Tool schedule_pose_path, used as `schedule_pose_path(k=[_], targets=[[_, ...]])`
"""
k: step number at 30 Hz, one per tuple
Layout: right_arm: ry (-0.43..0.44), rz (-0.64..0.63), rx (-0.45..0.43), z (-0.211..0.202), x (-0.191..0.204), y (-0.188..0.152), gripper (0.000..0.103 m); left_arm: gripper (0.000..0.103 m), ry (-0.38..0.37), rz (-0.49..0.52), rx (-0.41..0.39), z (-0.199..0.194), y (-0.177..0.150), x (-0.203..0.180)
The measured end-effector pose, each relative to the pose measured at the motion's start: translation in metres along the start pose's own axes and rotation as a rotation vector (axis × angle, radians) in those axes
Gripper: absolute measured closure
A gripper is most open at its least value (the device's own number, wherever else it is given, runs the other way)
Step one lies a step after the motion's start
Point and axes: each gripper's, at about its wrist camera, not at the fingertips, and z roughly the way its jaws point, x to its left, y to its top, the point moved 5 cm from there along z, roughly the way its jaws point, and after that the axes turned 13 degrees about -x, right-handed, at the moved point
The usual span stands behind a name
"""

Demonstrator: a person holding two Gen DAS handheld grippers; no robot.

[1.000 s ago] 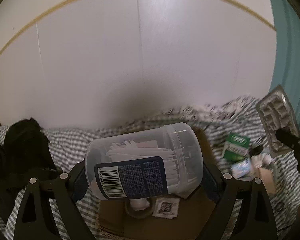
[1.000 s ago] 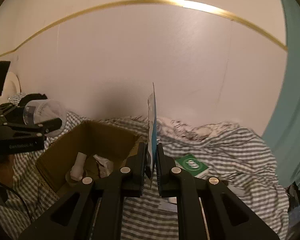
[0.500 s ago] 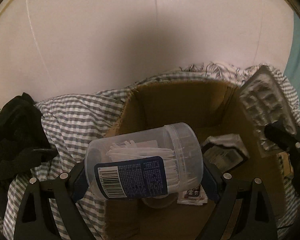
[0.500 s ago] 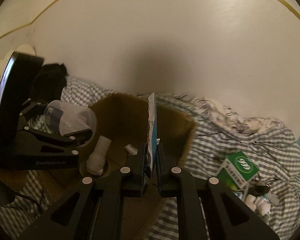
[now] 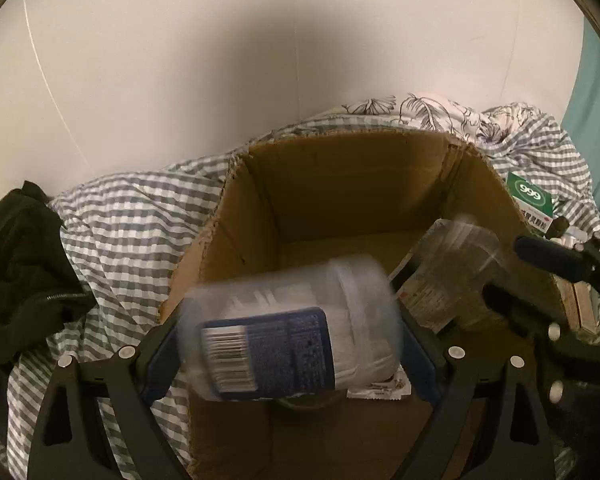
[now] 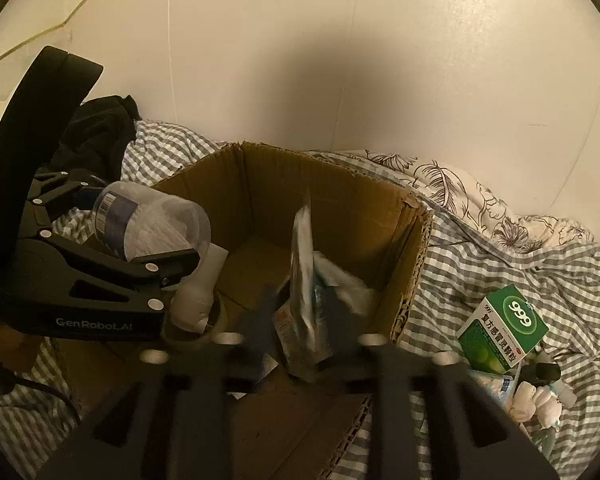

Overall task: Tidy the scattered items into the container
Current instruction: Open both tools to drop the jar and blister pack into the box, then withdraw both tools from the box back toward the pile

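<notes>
A plain white wall [image 6: 380, 60] stood behind a bed covered in a grey-and-white checked sheet [image 5: 132, 224], with a leaf-print cloth [image 6: 480, 200] bunched at the wall and a black garment [image 5: 16, 264] lying at the left. On the sheet sat an open cardboard box [image 5: 340, 184]. Inside it lay a white bottle [image 6: 198, 288], crumpled white wrapping [image 6: 344, 280] and a small printed sachet [image 5: 380, 390]. The left tool [image 5: 288, 336] was clamped on a clear plastic jar [image 5: 292, 328] of white sticks, held on its side over the box's near-left corner. The right tool [image 6: 300, 320] had just been opening, its jaws now apart, and the flat blister pack [image 6: 302, 280] stood on edge between them, inside the box. A green medicine box [image 6: 504, 328] lay on the sheet just right of the cardboard box, beside some small white packets [image 6: 536, 400].
</notes>
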Motion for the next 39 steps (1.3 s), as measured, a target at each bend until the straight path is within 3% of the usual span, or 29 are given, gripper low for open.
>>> schedule_pose_path(k=[8,13,19,29,33,39], targets=[[-0.021,0.005,-0.072,-0.023,-0.006,0.010,0.049,0.004,0.032,-0.031,-0.095,-0.036,0.024,0.008],[-0.053,0.010,-0.121,-0.047,-0.013,0.021,0.046,0.001,0.042,-0.119,-0.195,-0.073,0.044,0.015],[-0.096,0.003,-0.204,-0.089,-0.022,0.037,0.033,0.000,0.068,-0.200,-0.316,-0.121,0.071,0.012],[-0.190,0.013,-0.326,-0.172,-0.056,0.057,0.004,0.000,0.144,-0.120,-0.450,-0.192,0.121,-0.031],[-0.226,0.020,-0.332,-0.195,-0.078,0.059,0.001,0.000,0.159,-0.094,-0.483,-0.208,0.135,-0.056],[-0.287,0.033,-0.341,-0.228,-0.118,0.059,0.000,0.000,0.118,-0.110,-0.515,-0.217,0.157,-0.097]])
